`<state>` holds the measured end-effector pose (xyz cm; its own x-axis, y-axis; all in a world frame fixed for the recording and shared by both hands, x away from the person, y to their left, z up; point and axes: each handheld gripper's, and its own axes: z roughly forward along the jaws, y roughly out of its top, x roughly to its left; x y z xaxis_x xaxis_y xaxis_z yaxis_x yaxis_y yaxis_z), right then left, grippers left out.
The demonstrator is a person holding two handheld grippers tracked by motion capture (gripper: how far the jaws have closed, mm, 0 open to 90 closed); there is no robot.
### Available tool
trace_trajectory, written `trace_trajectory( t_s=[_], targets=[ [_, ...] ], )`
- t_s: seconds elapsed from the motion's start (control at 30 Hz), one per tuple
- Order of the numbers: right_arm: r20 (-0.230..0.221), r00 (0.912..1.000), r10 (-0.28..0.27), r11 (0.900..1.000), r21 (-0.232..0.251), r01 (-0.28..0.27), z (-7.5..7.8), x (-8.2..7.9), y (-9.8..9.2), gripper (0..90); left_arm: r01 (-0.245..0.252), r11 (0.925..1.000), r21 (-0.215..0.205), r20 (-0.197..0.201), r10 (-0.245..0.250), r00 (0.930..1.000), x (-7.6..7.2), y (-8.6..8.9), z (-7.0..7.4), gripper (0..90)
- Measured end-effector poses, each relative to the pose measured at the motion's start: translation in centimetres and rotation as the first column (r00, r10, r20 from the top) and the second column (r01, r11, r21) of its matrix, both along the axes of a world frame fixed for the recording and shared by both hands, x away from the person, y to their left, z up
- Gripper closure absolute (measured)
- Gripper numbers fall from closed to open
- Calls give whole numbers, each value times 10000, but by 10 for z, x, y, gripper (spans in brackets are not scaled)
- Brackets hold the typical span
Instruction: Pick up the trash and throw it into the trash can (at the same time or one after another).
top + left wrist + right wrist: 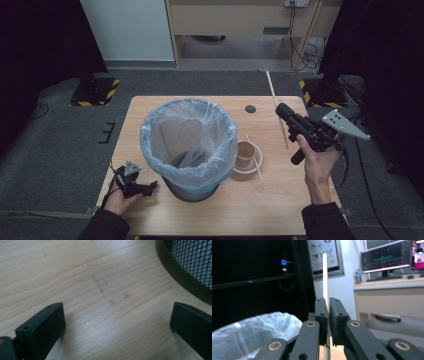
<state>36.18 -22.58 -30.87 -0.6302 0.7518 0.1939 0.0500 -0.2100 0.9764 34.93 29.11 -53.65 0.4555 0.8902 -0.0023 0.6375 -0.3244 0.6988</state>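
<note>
Black jaws of the right gripper (328,322) rise closest to the lens in the right gripper view, pressed together on a thin wooden stick (325,277) that stands straight up between the pads and runs out above and below them; in the high view the same gripper (283,112) is held above the table's right side in the person's right hand (316,162), and the long stick (276,106) slants from it past the far edge of the table (260,210); the left gripper (151,186) rests low on the table at the near left, just beside the mesh bin (189,145) lined with a pale plastic bag; its jaws stand spread wide over bare wood, nothing between them, with the bin's dark base rim (180,272) close by; right of the bin sits a paper cup (245,154) on a white lid, and a second stick (254,157) lies across it.
</note>
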Motion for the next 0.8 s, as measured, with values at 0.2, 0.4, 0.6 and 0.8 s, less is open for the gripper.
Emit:
trace_trajectory(
  t_s=[0.2, 0.4, 0.6, 0.8],
  targets=[
    [400, 9980, 492, 9987, 103, -496, 19, -3, 17, 857, -2, 10000, -2, 2, 2, 10000, 0, 0, 0, 0],
    [653, 9940, 874, 9960, 130, -884, 34, -3, 37, 857, 0, 10000, -2, -2, 0, 10000, 0, 0, 0, 0],
    [793, 9885, 1290, 9912, 194, -1309, 43, -4, 54, 857, 0, 10000, -1, -1, 0, 10000, 0, 0, 0, 0],
    [858, 9829, 1628, 9862, 150, -1646, 50, -3, 72, 857, -2, 10000, -3, 0, 2, 10000, 0, 0, 0, 0]
  ],
)
